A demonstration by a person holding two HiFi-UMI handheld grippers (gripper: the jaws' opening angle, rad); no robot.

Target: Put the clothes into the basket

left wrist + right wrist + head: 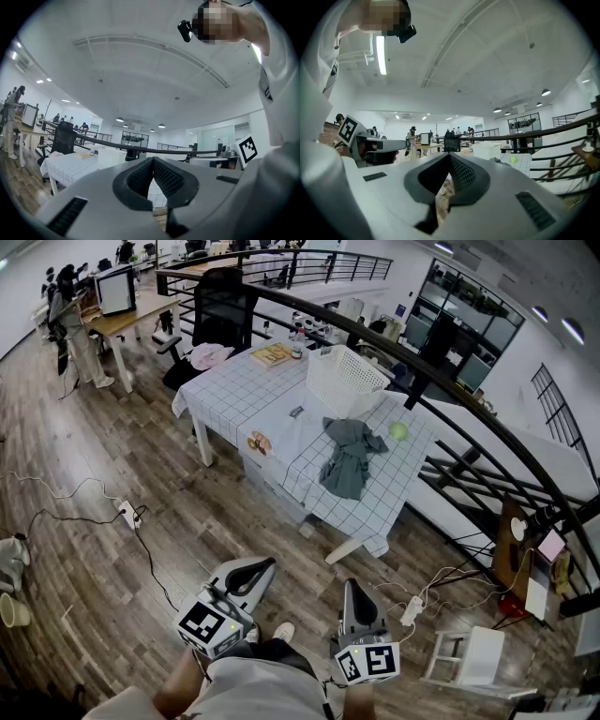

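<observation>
Zero progress: grey garment (pixel 352 457) on table (pixel 244 390), at six o'clock from basket (pixel 345 381). Left gripper (pixel 152 161) and right gripper (pixel 450 157) closed, empty, well apart from it. Approach, grasp, drop pending.

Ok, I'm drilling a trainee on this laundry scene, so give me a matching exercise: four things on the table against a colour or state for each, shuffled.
1 basket
2 garment
3 ball
4 book

A yellowish, lying flat
B white, upright, openwork walls
C grey, crumpled, outside the basket
D green, just right of the garment

Pairs: 1-B, 2-C, 3-D, 4-A
</observation>
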